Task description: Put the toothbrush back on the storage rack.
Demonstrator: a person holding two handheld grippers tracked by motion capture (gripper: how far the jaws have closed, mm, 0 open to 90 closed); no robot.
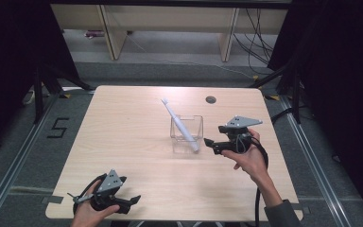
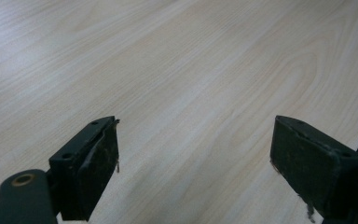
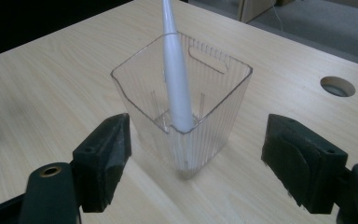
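Toothbrush first: a white plastic electric toothbrush (image 3: pixel 176 88) stands slanted inside a clear ribbed plastic cup (image 3: pixel 214 98), its thick handle end down in the near corner of the cup and its thin neck leaning away from my right tool (image 3: pixel 196 161). In the high view the toothbrush (image 1: pixel 179 124) sticks out over the far left rim of the cup (image 1: pixel 196 124), head up and well above the rim. The cup sits upright on the pale wooden bench (image 1: pixel 132 142).

My right tool (image 1: pixel 210 144) is released, jaws spread wide. In the right gripper view the cup stands just ahead of the two black pads, roughly centred between them; neither pad touches the cup or the toothbrush. Beyond the cup, off to the tool's right, I see a round cable hole (image 3: pixel 337 86) in the bench.

My left tool (image 1: pixel 131 202) is also released, jaws well apart with nothing between them. It rests low at the near edge of the bench, and ahead of its pads I see bare wood grain. The cup and toothbrush are well apart from it.
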